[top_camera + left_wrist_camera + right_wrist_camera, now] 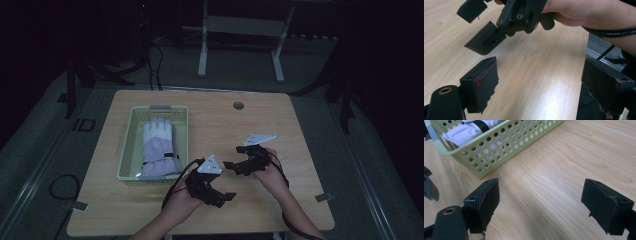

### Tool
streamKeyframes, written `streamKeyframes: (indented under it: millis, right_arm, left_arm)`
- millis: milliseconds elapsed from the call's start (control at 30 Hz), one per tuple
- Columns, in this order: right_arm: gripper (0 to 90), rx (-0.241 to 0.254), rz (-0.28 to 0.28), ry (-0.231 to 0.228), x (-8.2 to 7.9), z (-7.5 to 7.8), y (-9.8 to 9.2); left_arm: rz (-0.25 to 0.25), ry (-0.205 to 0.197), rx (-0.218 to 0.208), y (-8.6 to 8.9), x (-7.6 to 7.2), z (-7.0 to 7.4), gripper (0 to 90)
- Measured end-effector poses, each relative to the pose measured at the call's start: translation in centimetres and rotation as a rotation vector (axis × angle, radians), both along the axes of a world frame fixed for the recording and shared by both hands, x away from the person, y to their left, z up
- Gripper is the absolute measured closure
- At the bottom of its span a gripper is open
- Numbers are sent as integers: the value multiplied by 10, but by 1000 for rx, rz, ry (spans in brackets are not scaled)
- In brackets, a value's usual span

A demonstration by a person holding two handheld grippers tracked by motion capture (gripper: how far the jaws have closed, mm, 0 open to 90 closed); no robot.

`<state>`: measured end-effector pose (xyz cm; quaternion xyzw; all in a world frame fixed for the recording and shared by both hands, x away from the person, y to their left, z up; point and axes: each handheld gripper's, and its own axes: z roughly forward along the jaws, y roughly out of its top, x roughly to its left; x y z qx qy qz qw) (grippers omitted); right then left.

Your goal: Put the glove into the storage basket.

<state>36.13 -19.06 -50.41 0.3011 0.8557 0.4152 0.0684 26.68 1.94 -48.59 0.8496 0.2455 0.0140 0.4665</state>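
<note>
A pale green perforated basket (131, 145) stands on the left half of the wooden table (295, 135). A white and lavender glove (157, 147) with a black wrist strap lies inside it. Near the front middle of the table a hand holds my left gripper (223, 196), pointing right, open and empty. Just beyond it my right gripper (232, 157) points left toward the basket, open as well. The left gripper view has its own wide-apart jaws (544, 85) over bare wood, with the right gripper (477, 25) above them. The right gripper (545, 205) faces the basket (499, 147) and glove (466, 132).
A round grommet hole (238, 105) sits near the table's far edge. Beyond the table, the white legs of a stand (202, 55) rest on the dark floor, and cables (62, 187) trail at the left. Bare wood stretches to the right of the basket.
</note>
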Motion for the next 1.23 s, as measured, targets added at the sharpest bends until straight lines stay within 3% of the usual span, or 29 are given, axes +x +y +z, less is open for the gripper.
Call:
streamKeyframes:
  millis: [233,433,567,967,1067,1233]
  right_arm:
    - [148,-10,-12,8,-6,-13,-13]
    - [149,-21,-17,10,-9,-28,-21]
    - [150,-28,-39,22,-14,-44,-36]
    - [149,-29,-37,-15,-27,-56,-50]
    - [149,-41,-43,-14,-25,-57,-51]
    - [150,-32,-50,-20,-26,-57,-53]
  left_arm:
    - [-44,39,31,-18,-4,-30,144]
    - [-60,22,36,-26,-6,-44,144]
    - [-62,43,-6,-28,-6,-59,144]
    - [-83,21,-19,-34,-11,-71,145]
    - [-90,11,2,-36,-13,-72,149]
    - [-93,22,-27,-35,-12,-71,148]
